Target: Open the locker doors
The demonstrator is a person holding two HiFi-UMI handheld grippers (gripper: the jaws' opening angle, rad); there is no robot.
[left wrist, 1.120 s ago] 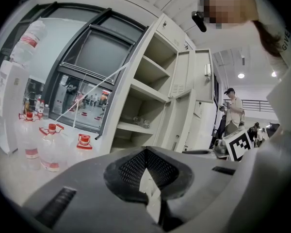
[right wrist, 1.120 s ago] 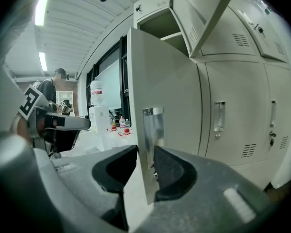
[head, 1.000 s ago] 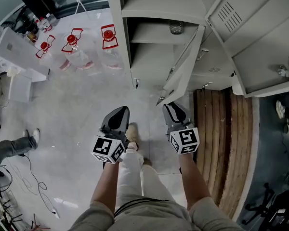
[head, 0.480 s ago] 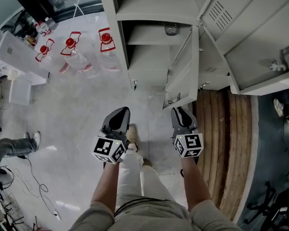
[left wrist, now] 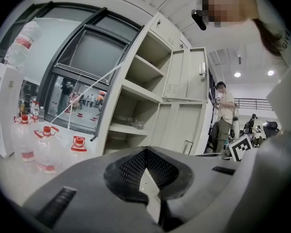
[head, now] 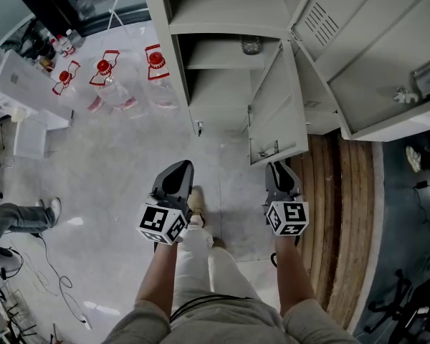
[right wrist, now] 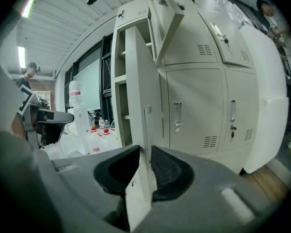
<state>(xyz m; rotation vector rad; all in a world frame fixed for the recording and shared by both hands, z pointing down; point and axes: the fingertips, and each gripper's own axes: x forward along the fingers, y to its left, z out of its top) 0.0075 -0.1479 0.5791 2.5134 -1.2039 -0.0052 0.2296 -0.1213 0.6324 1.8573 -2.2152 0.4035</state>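
Grey metal door (head: 276, 113) is standing edge-on at twelve o'clock of the right gripper (head: 279, 166), whose jaws, just now closing, are pinching its upright edge, while the left gripper (head: 178, 166) is hanging shut and empty at nine o'clock.

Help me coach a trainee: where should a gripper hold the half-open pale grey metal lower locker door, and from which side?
Take the thin free vertical edge of the pale grey metal lower locker door, coming edge-on from the room side. The sheet stands upright, swung outward, so a jaw fits each face. The right gripper, whose jaws have just been closing, pinches it there.
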